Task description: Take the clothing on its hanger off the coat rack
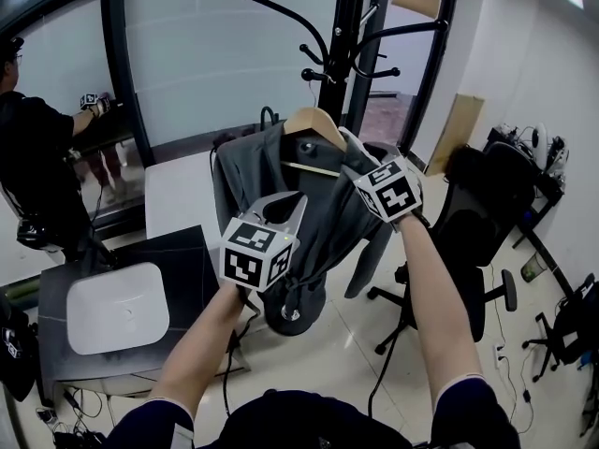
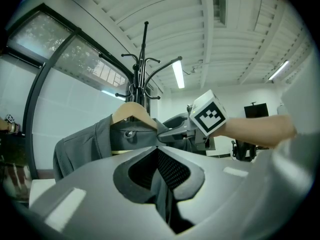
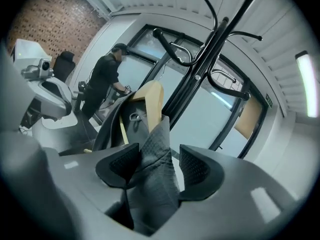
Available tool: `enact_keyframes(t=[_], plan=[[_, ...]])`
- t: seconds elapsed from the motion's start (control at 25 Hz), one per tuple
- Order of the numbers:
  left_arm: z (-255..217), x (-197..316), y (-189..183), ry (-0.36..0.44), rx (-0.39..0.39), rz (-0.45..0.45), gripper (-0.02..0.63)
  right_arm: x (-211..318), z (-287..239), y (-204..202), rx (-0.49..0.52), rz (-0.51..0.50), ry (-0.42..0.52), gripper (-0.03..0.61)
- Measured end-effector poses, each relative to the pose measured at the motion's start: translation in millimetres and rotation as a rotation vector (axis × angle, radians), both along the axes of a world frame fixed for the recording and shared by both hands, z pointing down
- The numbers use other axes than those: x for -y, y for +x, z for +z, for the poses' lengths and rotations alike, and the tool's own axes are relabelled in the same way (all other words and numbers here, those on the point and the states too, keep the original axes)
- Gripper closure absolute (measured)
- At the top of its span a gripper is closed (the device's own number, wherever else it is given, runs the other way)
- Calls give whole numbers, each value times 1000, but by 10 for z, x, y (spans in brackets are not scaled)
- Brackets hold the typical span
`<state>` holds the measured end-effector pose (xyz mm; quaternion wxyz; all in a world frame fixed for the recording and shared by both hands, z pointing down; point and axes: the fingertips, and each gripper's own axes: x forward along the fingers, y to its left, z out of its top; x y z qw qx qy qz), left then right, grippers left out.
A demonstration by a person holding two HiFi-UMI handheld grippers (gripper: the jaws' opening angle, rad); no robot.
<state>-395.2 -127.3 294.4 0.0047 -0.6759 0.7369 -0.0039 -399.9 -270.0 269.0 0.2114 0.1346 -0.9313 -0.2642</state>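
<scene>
A grey garment (image 1: 271, 171) hangs on a wooden hanger (image 1: 316, 123) in front of the black coat rack (image 1: 342, 45). My left gripper (image 1: 284, 204) is below the hanger and is shut on a fold of the garment's front (image 2: 112, 139), with the cloth pinched between its pads (image 2: 172, 169). My right gripper (image 1: 351, 157) is at the hanger's right shoulder. Its jaws stand open with a bunched fold of grey cloth (image 3: 157, 169) between them and a gap on the right side. The hanger (image 3: 152, 101) rises just beyond that fold. Whether the hook sits on a rack arm is hidden.
The rack's round base (image 1: 292, 311) stands on the floor under the garment. A white table (image 1: 178, 195) and a dark cabinet with a white basin (image 1: 117, 307) are to the left. An office chair (image 1: 473, 223) stands to the right. A person (image 1: 33, 157) stands at the far left window.
</scene>
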Motion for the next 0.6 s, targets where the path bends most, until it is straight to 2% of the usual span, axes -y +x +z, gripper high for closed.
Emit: enact_keyframes(t=[0.08,0.16,0.6], plan=[[11,-9,-8,-2,-1,-2,601,22,58,-35,-42,1,32,369],[23,-19,-13,-5,-2,-5,601,48,103,-55,-68,4,50,454],[12,-110,-112,-7,7,-23,601,58,102,-49,-62,1,99,472]])
